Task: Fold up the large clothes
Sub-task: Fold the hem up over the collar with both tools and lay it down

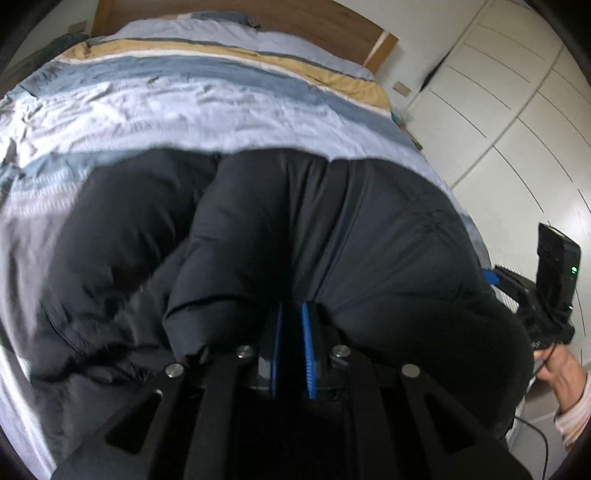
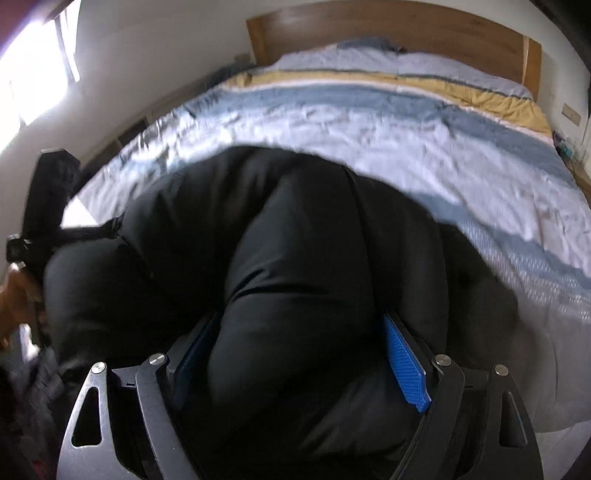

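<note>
Two grippers worked at one bulky black jacket [image 1: 280,221] that lay heaped on a bed [image 1: 155,110], its smooth, faintly shiny shell puffed into rounded, quilted lobes with stitched seams running between them. Under it the bedspread [image 2: 406,140] was crumpled cotton in broad bands of pale lilac, dusty blue and mustard yellow, with a wooden headboard [image 2: 388,26] curving behind. The left gripper [image 1: 293,328] was clenched, its ribbed blue pads nearly together on a thin fold of the jacket's fabric. The right gripper [image 2: 299,354] stood wide, a fat roll of the jacket bulging up between its jaws; whether the textured blue pads [image 2: 404,365] pressed on that roll could not be told. In the left wrist view, a bare hand [image 1: 557,369] with a pale striped cuff held the other gripper's black handle beside flat white cupboard doors [image 1: 517,110].
</note>
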